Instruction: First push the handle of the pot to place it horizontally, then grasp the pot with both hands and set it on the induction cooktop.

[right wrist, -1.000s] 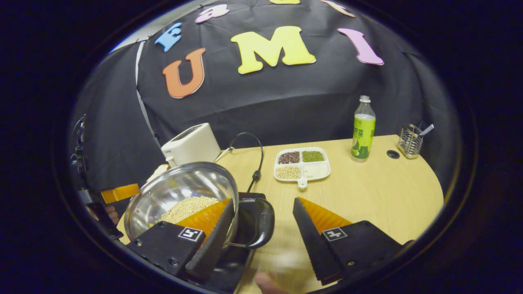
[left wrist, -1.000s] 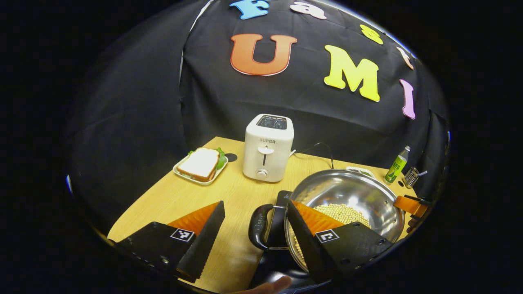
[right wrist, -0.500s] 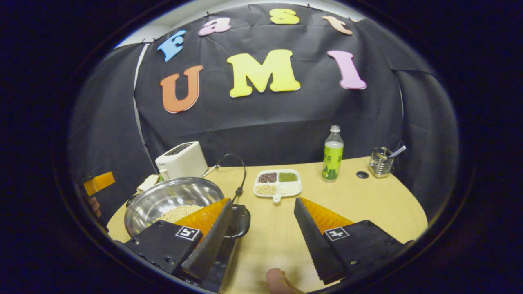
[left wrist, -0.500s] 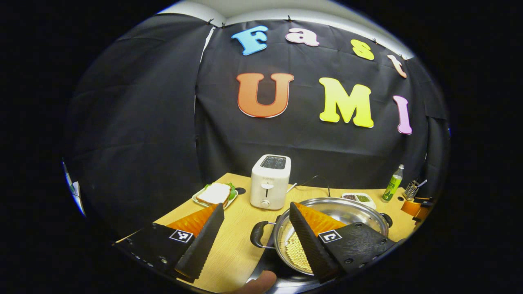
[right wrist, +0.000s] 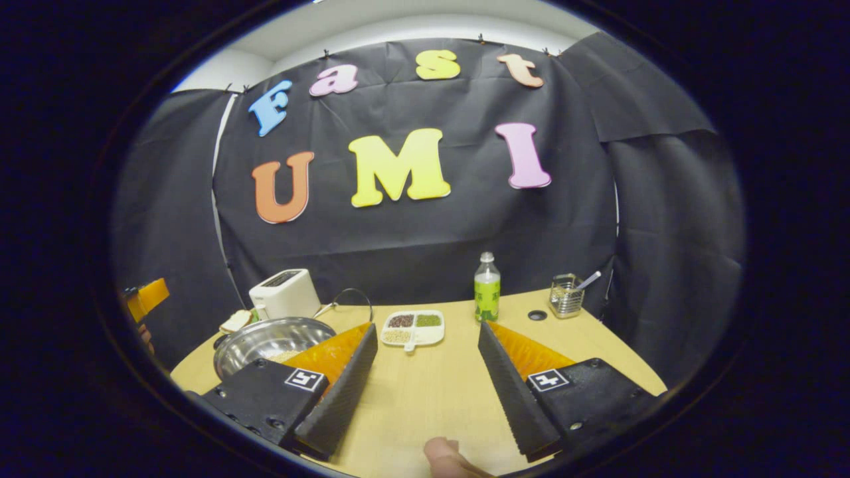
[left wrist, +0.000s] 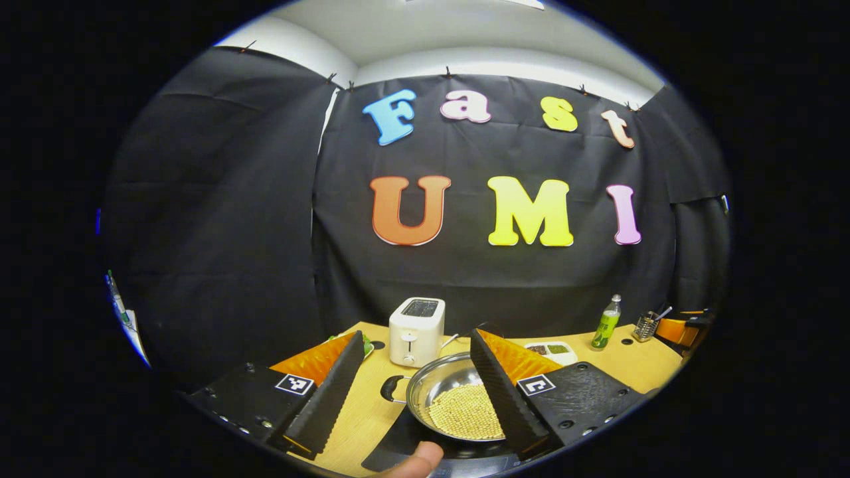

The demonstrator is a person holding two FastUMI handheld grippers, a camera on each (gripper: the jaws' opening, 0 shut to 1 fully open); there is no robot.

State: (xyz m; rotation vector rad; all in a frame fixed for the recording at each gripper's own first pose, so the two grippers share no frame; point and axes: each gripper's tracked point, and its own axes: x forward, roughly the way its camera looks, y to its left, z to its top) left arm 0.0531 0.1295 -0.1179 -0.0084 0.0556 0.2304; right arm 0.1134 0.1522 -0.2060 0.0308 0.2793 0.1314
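A pale wooden table stands in a booth walled with black cloth, a strip of white ceiling above. In the left gripper view the pot sits at about 6 o'clock, a steel pan with a bed of pale beans in it, resting on the black cooktop. Its black handle sticks out level toward 9 o'clock. The left gripper hangs above with its fingers spread wide, holding nothing. A white toaster stands just behind the pot, and a green bottle and a wire holder stand toward 3 o'clock.

In the right gripper view the right gripper is likewise spread and empty over bare table. The pot lies at 8 o'clock, partly behind one finger. A divided tray of grains sits near the middle.
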